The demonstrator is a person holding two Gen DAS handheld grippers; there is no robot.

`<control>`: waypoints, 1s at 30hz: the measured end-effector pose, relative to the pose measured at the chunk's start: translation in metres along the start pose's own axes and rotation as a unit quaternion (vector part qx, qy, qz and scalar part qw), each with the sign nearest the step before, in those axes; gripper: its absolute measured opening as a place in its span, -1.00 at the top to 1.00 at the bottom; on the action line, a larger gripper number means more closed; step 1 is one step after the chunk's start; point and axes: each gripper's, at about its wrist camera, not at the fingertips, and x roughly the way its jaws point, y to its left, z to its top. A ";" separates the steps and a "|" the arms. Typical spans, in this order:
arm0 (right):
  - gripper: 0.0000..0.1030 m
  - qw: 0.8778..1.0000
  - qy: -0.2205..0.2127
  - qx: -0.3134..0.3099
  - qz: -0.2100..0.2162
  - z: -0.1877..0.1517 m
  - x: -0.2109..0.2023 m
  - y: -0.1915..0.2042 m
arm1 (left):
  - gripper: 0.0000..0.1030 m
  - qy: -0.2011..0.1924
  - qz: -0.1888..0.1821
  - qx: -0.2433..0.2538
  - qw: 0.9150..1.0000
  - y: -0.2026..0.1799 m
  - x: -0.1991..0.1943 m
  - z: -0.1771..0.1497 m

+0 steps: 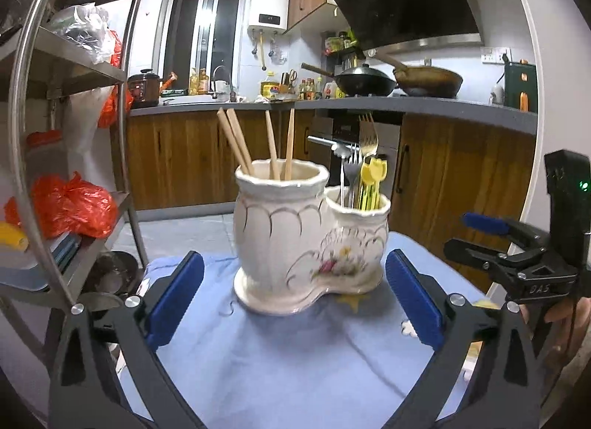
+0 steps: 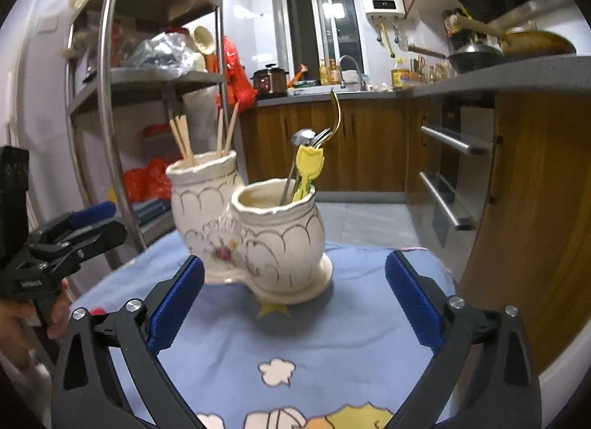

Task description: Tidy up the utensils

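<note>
**A:** Starting at your left: your left gripper (image 1: 294,292) hangs with its jaws spread wide and nothing between them. The ceramic holder (image 1: 295,244) stands on the blue cloth (image 1: 295,362) straight ahead of it, near but not touching, roughly centred between the blue pads (image 1: 177,292).

**B:** What is in it?

**A:** Four wooden chopsticks (image 1: 236,144) lean in the taller left pot. In the lower right pot stand metal forks (image 1: 352,166), a gold fork (image 1: 369,137) and yellow plastic utensils (image 1: 373,177), all heads up.

**B:** How will they handle?

**A:** You should expect the chopsticks to be light, stiff and easy to pinch on the bare upper shaft. The metal forks probably slip; take them at the neck below the tines. The glazed holder looks heavy, slick and breakable, so I would not squeeze its rim.

**B:** And my right side?

**A:** Your right gripper (image 2: 294,292) is likewise released and empty. From it, the lower pot sits nearest, just beyond the fingertips, upright. Sorting looks essentially done.
</note>
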 end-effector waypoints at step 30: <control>-0.90 0.999 -0.030 -0.029 -0.033 -0.010 -0.011 0.009 | -0.89 -0.027 0.045 0.015 0.998 0.000 -0.010 -0.012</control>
